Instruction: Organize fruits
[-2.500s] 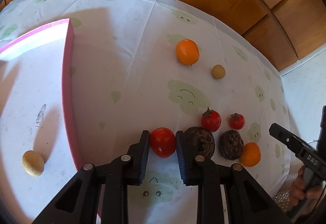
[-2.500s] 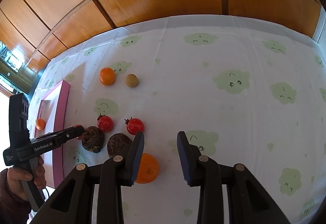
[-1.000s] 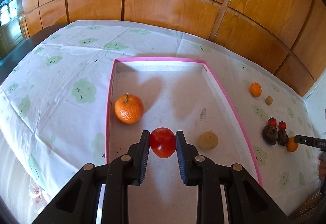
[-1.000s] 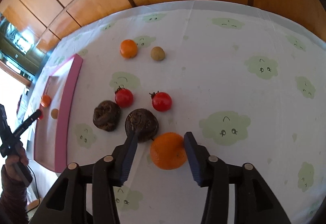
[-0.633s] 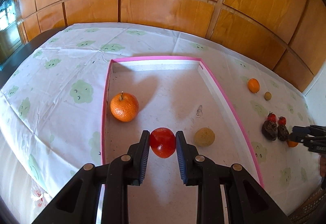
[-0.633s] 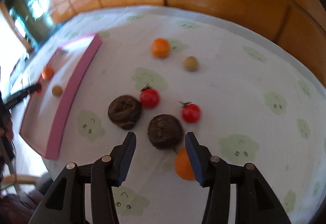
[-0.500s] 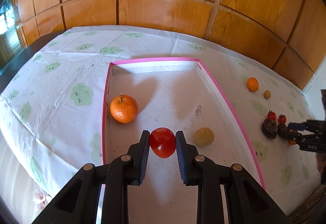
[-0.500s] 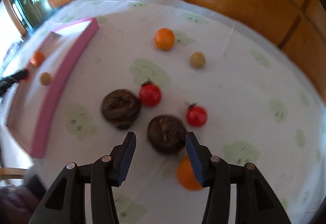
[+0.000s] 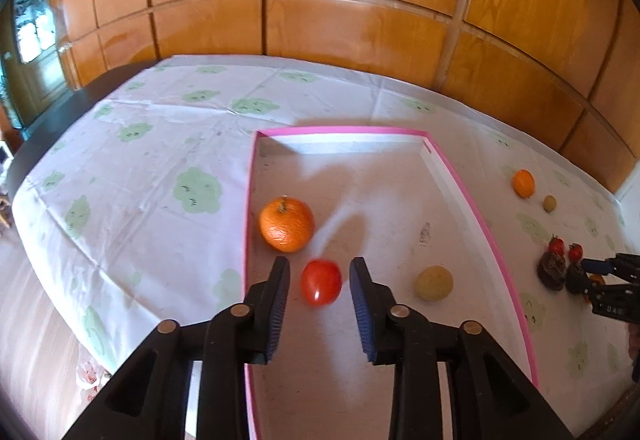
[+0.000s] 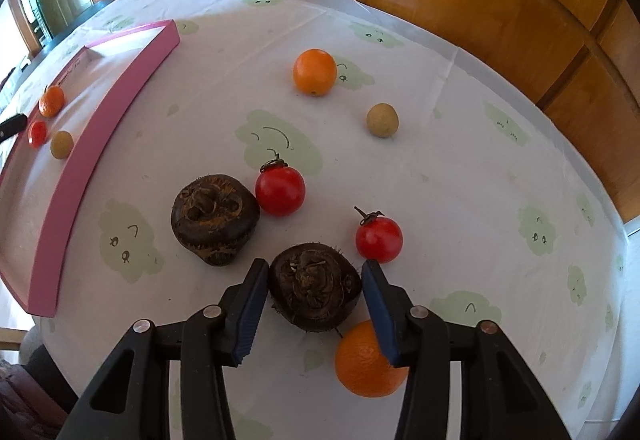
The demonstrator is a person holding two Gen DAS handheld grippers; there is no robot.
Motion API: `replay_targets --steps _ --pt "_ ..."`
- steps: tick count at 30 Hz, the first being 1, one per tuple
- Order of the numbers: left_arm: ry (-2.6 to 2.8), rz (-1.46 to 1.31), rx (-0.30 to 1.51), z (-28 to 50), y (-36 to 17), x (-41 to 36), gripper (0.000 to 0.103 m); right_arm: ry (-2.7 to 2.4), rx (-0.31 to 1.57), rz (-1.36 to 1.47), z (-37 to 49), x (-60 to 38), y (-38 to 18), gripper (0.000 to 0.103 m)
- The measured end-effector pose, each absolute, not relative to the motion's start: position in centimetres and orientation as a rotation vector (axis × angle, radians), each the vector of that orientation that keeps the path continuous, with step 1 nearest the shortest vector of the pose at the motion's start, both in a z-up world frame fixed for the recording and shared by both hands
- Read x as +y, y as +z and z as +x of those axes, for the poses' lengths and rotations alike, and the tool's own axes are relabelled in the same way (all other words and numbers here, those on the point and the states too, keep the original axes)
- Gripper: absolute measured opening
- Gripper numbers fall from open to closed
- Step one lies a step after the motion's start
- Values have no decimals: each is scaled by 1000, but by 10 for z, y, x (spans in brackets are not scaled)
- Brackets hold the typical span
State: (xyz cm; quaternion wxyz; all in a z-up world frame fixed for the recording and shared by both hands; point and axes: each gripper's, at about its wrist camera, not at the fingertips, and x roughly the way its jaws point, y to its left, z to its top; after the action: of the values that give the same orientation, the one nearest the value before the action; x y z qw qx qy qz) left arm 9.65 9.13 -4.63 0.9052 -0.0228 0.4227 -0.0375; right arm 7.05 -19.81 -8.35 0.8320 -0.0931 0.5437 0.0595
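Tomato (image 9: pixel 321 282), red and stemless, sits in the pink-rimmed tray (image 9: pixel 476 191) between the left gripper (image 9: pixel 320 282) pads, which are opening and no longer touch it. An orange (image 9: pixel 286 224) lies just beyond it, a tan fruit (image 9: pixel 433 283) to its right. On the cloth, the right gripper (image 10: pixel 314 292) is closing around a dark brown fruit (image 10: pixel 314 290); its pads seem barely clear of it.
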Motion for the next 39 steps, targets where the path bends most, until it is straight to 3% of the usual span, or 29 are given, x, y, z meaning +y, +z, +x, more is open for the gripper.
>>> replay_targets --steps 25,31,35,39 --pt "-67 8 780 46 -25 66 51 121 1123 -158 61 -185 -93 46" --pt "-65 -2 781 43 -26 66 52 158 1075 -126 52 -171 -76 46" --pt "-28 -55 763 40 -23 80 62 213 1033 -99 43 -154 -60 46" --pt "36 -68 751 38 -22 103 62 311 996 -101 38 -122 -44 46"
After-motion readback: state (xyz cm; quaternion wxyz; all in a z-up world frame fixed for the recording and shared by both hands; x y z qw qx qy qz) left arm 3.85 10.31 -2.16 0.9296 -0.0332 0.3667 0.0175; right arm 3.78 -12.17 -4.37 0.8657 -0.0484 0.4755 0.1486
